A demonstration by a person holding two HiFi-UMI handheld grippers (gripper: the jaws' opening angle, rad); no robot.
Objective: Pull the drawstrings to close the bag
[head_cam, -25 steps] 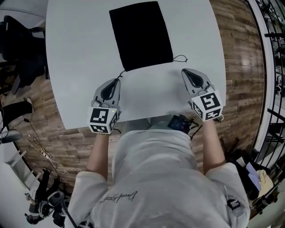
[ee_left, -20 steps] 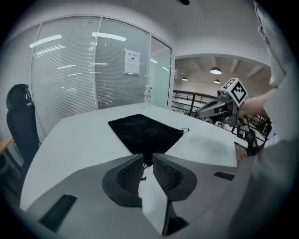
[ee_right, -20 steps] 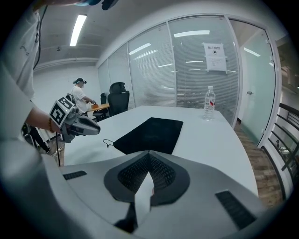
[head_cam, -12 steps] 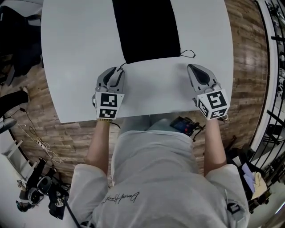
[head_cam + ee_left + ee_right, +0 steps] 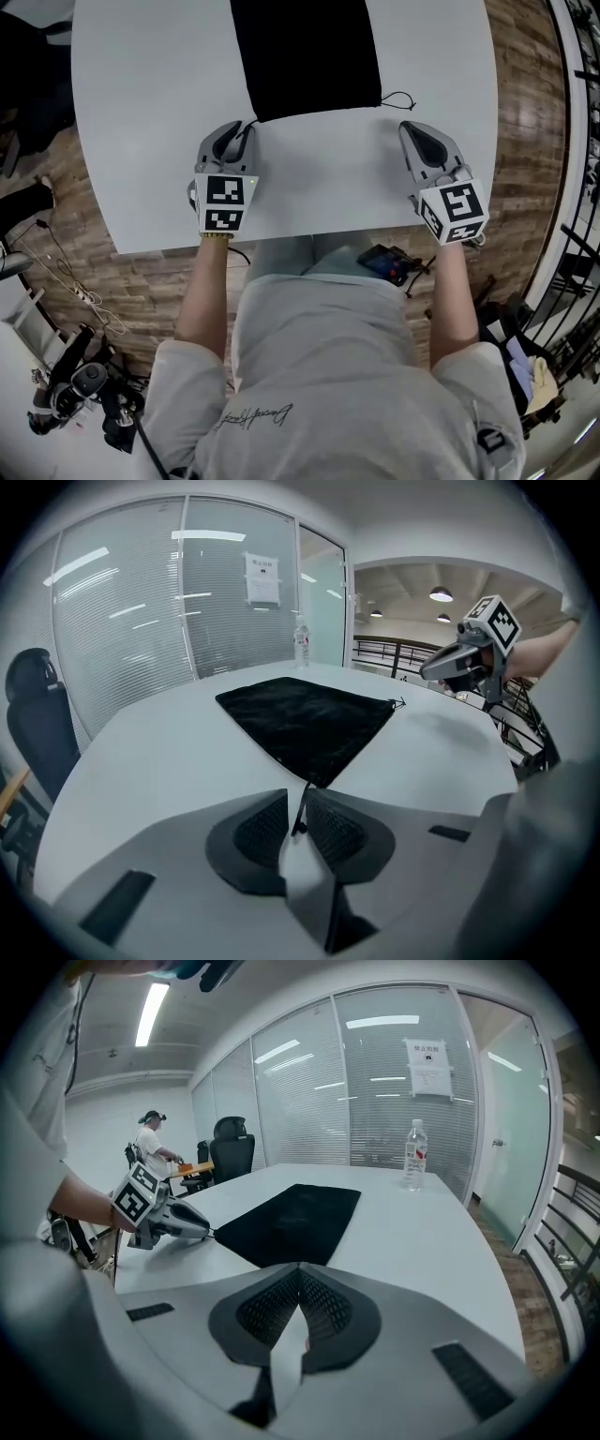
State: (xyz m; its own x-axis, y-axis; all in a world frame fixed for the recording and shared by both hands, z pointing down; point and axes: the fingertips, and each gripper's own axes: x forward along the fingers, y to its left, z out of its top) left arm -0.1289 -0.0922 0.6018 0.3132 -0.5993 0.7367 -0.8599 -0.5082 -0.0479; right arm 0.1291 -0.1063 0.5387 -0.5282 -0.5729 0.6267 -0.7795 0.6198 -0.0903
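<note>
Black fabric drawstring bag (image 5: pixel 309 56) lies flat on the pale grey round-edged table (image 5: pixel 141 141), its mouth edge turned toward the person and its far end cut off by the top of the head view. At the bag's near left corner, the left gripper (image 5: pixel 236 128) rests low over the tabletop with its tips right at the corner. In the left gripper view the thin black left drawstring (image 5: pixel 301 808) runs out of that corner and down between the two ribbed pads; the jaws are closing on it, a narrow gap still showing beside the cord, so the pads do not yet clamp it from both sides. The right gripper (image 5: pixel 412 131) sits on the table near the bag's near right corner, just beside it but not touching; its own view shows the jaws clenched tip to tip with nothing between them. The thin black right drawstring (image 5: pixel 401 99), a small loop, lies loose on the table just past the bag's right corner, a little beyond the right gripper's tips and apart from them. A clear plastic water bottle (image 5: pixel 413 1155) stands upright at the far side of the table, well apart from the bag.
</note>
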